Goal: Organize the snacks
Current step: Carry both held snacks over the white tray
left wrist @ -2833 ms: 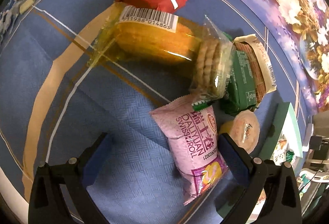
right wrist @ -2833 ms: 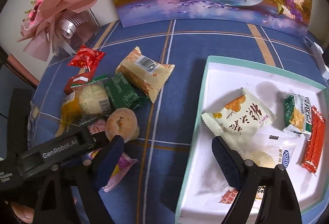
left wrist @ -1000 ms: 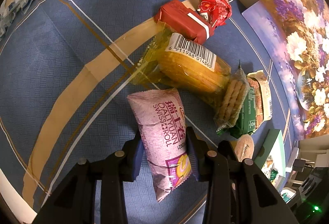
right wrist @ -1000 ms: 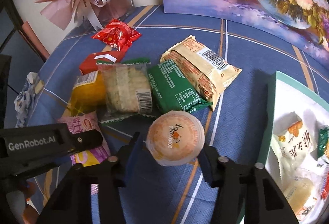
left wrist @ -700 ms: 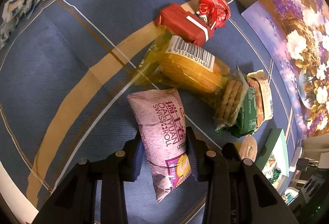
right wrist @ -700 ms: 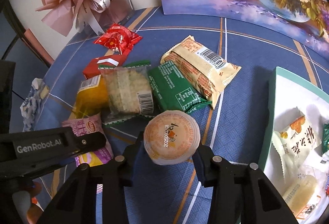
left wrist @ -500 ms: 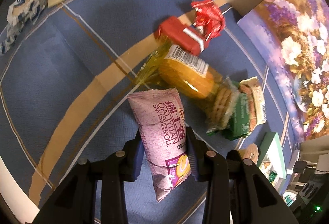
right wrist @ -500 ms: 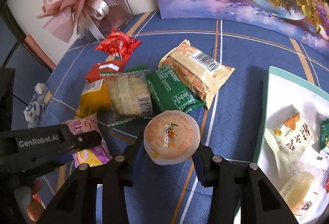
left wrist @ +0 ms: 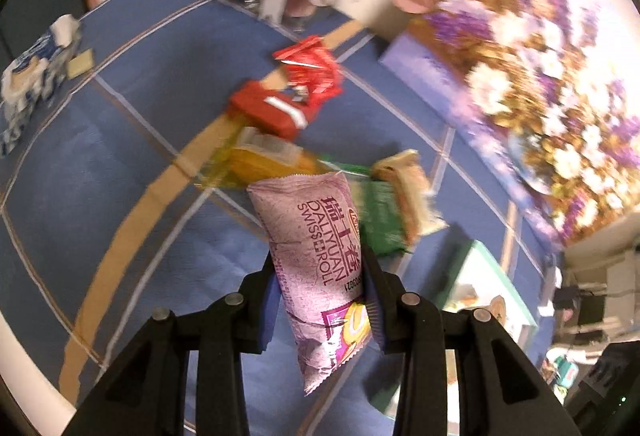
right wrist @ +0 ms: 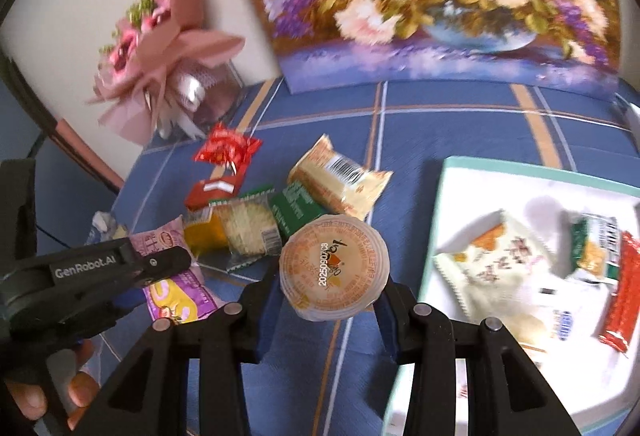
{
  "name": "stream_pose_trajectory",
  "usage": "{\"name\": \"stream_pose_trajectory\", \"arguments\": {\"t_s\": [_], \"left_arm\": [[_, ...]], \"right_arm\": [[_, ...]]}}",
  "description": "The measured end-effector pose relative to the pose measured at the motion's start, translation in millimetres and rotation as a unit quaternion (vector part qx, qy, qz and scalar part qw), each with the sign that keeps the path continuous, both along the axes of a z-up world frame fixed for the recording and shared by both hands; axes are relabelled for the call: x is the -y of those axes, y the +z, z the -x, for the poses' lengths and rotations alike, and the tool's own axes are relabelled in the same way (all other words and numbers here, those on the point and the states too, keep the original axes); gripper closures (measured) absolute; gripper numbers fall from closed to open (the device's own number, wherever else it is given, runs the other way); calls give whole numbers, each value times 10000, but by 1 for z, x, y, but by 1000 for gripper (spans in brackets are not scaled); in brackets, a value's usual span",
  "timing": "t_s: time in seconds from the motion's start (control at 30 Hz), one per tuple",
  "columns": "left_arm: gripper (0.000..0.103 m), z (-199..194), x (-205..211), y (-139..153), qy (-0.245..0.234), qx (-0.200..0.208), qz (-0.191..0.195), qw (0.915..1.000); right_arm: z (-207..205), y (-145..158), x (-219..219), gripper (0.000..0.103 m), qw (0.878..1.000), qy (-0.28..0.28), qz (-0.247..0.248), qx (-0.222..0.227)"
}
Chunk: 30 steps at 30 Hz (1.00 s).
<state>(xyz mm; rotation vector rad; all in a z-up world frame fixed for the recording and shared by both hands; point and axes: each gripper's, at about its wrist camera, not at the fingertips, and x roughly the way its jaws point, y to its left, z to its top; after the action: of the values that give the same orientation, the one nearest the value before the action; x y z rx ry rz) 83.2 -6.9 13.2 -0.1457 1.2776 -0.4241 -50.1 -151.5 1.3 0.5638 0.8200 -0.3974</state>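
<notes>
Tongs (left wrist: 322,300) round pink (creased) packet (left wrist: 320,256)

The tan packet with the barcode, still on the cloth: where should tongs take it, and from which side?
Across its short width, near the middle, coming down from above. The tan packet is a long, flat pillow pack lying on the cloth; its long sides are narrow enough to span. One long edge lies against the green packet, so that finger needs care; the tray-side edge is free.

Black hand-held gripper (right wrist: 328,292) with blue pads, silver screws, "GenRobot.AI" lettering.
</notes>
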Motion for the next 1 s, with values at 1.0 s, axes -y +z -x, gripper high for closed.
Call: {"name": "stream_pose_trajectory", "arguments": {"t_s": [1.0], "left_arm": [[64,124,165,30,-2542,564,470,9644]], "right_arm": [[179,24,124,58,9741,-2220,-117,420]]}}
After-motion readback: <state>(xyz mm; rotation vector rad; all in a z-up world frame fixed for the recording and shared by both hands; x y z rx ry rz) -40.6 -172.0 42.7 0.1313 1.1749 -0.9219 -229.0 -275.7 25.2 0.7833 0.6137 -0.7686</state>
